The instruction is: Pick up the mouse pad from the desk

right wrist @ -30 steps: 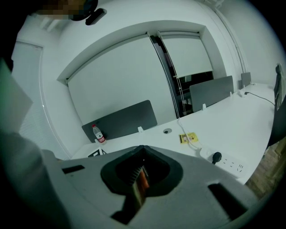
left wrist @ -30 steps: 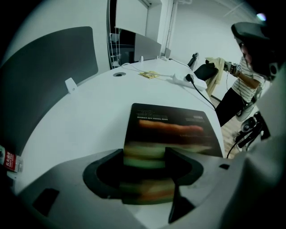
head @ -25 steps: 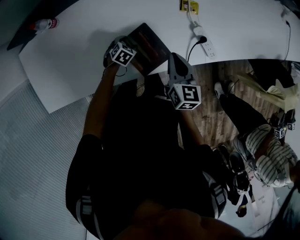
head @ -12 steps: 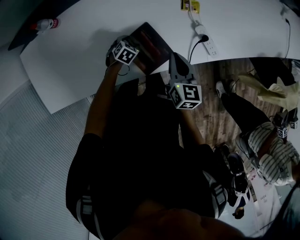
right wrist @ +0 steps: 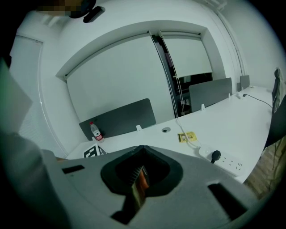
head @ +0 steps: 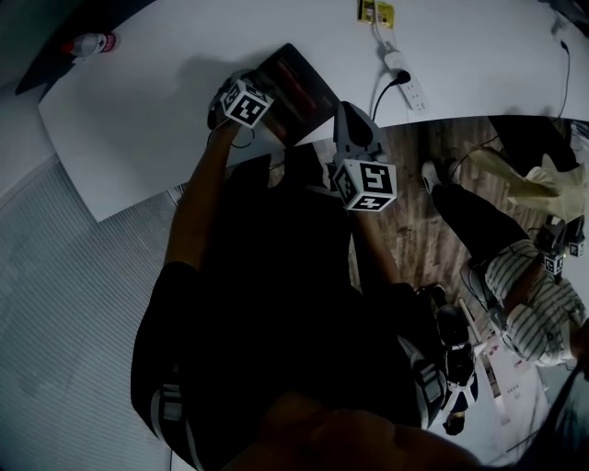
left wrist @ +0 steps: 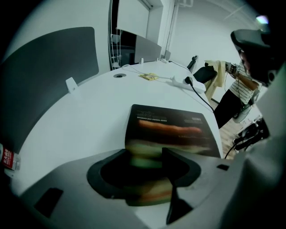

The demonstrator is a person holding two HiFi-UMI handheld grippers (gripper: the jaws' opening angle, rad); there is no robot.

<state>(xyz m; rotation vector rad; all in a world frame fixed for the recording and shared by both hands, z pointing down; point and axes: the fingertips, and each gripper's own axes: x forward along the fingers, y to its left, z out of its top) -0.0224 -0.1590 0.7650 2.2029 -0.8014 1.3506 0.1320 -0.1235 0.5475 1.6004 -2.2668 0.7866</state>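
The mouse pad (head: 296, 85) is a dark sheet with a red-orange streak (left wrist: 172, 129). It lies on the white desk (head: 156, 101), reaching its near edge. My left gripper (head: 241, 103) stands over the pad's left side, pointing steeply down. Its jaws (left wrist: 147, 161) are closing, with the pad's near edge blurred between them and the pads not pressing on it. My right gripper (head: 355, 136) is at the pad's corner by the desk edge. In the right gripper view a thin orange-edged strip of the pad (right wrist: 139, 179) sits edge-on, pinched between the jaws.
A white power strip (head: 407, 85) with a black plug and cable lies right of the pad, beside a yellow card (head: 373, 11). A water bottle (head: 87, 44) stands far left by grey divider panels (left wrist: 44, 76). A seated person in a striped top (head: 525, 313) is over the wooden floor, right.
Both grippers stay at the pad. The left gripper's marker cube shifted slightly right early on. The seated person at the right moved a little.
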